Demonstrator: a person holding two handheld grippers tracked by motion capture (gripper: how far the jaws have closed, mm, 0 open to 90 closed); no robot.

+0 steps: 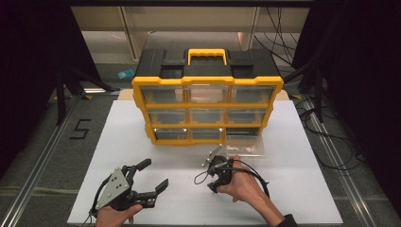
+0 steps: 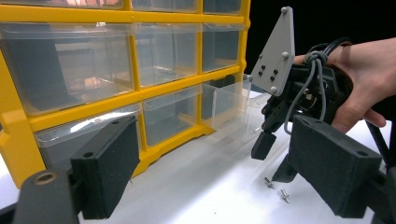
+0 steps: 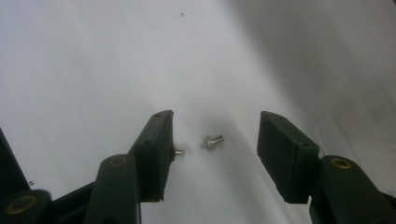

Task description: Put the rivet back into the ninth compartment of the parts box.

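Two small metal screws lie on the white table. My right gripper points down over them, jaws apart. In the right gripper view one screw lies between the open jaws of that gripper, touching neither pad; the other screw peeks out beside the left jaw. The left gripper view has that right gripper just above the screws. My left gripper rests near the front left of the table, open and empty, its jaws facing the cabinet.
A yellow and black drawer cabinet with clear drawers stands at the back of the table. One clear drawer is out and sits on the table in front of the cabinet's lower right, just beyond my right gripper. Cables trail on the floor at right.
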